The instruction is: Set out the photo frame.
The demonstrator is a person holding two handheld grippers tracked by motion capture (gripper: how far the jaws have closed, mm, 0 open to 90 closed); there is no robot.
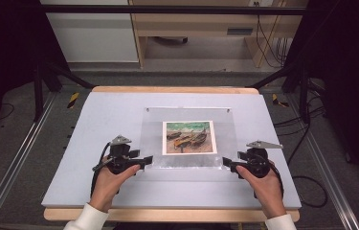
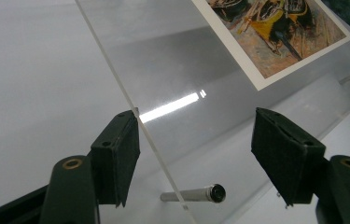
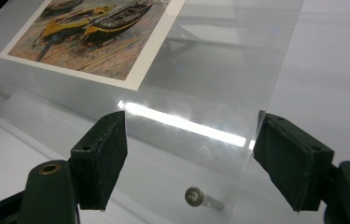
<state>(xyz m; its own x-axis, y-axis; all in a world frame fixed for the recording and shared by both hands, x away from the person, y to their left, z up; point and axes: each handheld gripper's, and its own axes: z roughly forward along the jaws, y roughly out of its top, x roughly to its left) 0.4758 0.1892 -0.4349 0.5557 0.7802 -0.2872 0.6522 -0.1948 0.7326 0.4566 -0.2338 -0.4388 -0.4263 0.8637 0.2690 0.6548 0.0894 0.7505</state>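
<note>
A pale grey-blue table carries one clear acrylic sheet lying flat near its centre. Under or within the sheet lies one printed picture, a painting of boats on a beach with a white border.

Two hands come in from the bottom edge, each holding one black gripper. The left gripper sits at the sheet's 8 o'clock corner; the right gripper sits at its 4 o'clock corner. They are well apart, with the sheet's near edge between them.

In the left gripper view, its two jaws stand spread. One pad is just beside the sheet's thin edge; the other pad stands clear above the sheet. Whether the first pad touches cannot be told. One small metal peg shows between the jaws, at 6 o'clock, seen through the sheet.

In the right gripper view, the two jaws are also spread, straddling the sheet's corner without pinching it. One metal peg shows beneath the corner, and the picture lies at 11 o'clock.
</note>
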